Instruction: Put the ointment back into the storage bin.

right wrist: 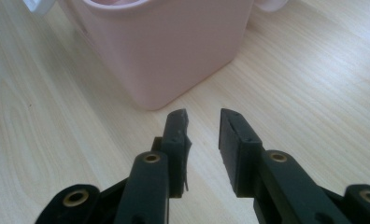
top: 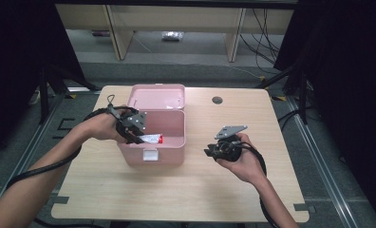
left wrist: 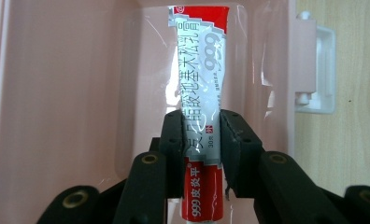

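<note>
the left gripper is clamping a red-and-white ointment tube near its lower end, the two black jaws pressing on either side of the printed body. in the high view the tube is hanging over the open pink box, just above the front half of its cavity, with the lid folded back behind. the right gripper is waiting with its jaws parted and nothing between them, pointing at the box's outer wall from the bare wooden table, well apart from the tube.

the step in hand is probably lowering the tube into the box. doing it well is a matter of sinking the tube until it is lying close to the floor before easing the jaws apart, so it is not dropping or bouncing off the rim. how near the tube's far tip is to the inside wall is hard to judge from here, so keeping it centred seems wise. the idle gripper could be steadying the box.
</note>
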